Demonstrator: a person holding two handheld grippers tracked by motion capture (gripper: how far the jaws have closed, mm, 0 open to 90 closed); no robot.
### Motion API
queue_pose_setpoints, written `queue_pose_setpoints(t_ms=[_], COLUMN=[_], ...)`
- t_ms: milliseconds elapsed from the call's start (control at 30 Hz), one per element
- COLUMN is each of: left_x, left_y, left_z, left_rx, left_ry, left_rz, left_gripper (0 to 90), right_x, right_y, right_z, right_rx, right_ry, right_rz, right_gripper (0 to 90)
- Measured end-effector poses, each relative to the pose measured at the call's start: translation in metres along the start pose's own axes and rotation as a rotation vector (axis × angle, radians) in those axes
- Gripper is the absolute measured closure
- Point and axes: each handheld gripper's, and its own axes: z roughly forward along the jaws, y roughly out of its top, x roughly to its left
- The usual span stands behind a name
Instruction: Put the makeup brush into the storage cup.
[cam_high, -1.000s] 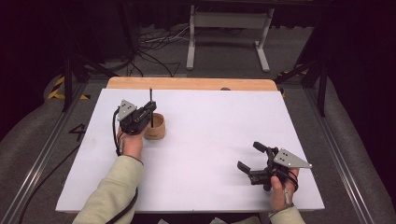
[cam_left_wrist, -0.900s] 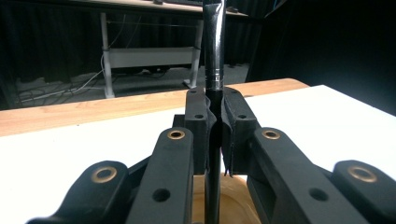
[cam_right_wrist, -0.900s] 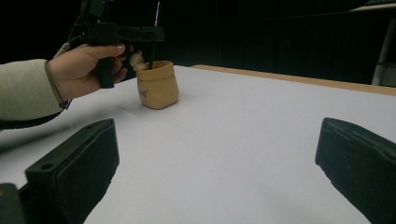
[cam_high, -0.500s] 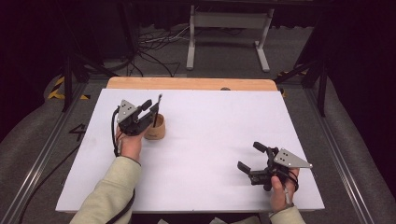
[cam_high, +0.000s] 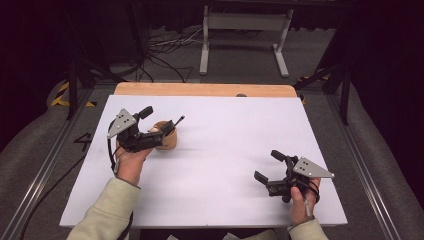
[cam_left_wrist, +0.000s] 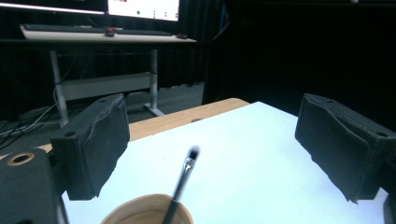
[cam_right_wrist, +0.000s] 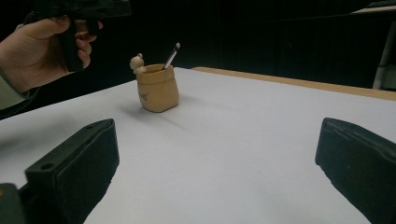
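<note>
Now my left gripper (cam_high: 150, 131) hangs over the tan pot (cam_high: 165, 135) at the table's (cam_high: 235, 150) ten o'clock, jaws spread wide and holding nothing. In the left gripper view the pot (cam_left_wrist: 148, 211) sits low between my jaws, and the brush (cam_left_wrist: 183, 179) stands in it, leaning toward one o'clock, touching neither jaw. My right gripper (cam_high: 270, 170) rests at four o'clock, jaws wide and empty, well apart from the pot (cam_right_wrist: 158, 87).
</note>
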Motion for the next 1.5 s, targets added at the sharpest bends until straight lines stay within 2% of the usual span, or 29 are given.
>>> queue_pose_setpoints(t_ms=[133,300,600,700,800,1000,1133,1300,1500], left_x=[-0.003,-0.003,-0.003,-0.002,0.000,0.001,0.004,0.005,0.003], left_y=[0.002,-0.001,-0.017,-0.021,-0.028,-0.044,-0.056,-0.061,-0.070], left_z=[-0.012,-0.023,-0.042,-0.045,-0.050,-0.056,-0.060,-0.063,-0.065], left_rx=[0.002,0.013,0.043,0.046,0.040,0.051,0.055,0.058,0.075], left_ry=[-0.038,-0.078,-0.152,-0.163,-0.180,-0.179,-0.183,-0.187,-0.186], left_rz=[0.005,-0.012,-0.006,-0.016,-0.042,-0.037,-0.064,-0.070,-0.055], left_gripper=[8.5,6.8,3.3,2.7,2.3,2.2,2.3,2.2,2.0], right_x=[0.001,0.001,0.001,0.000,0.000,0.001,0.001,0.001,0.001], right_y=[-0.001,0.000,0.000,0.000,0.000,0.000,0.000,0.000,0.000], right_z=[0.000,-0.001,-0.004,-0.004,-0.005,-0.004,-0.004,-0.003,-0.003], right_rx=[0.006,0.005,0.009,0.009,0.011,0.014,0.013,0.014,0.018], right_ry=[0.004,0.008,0.015,0.018,0.024,0.030,0.032,0.037,0.050], right_rz=[0.001,0.000,-0.001,-0.003,-0.008,-0.014,-0.015,-0.014,-0.024], right_gripper=[0.2,0.2,0.2,0.2,0.2,0.2,0.2,0.2,0.2])
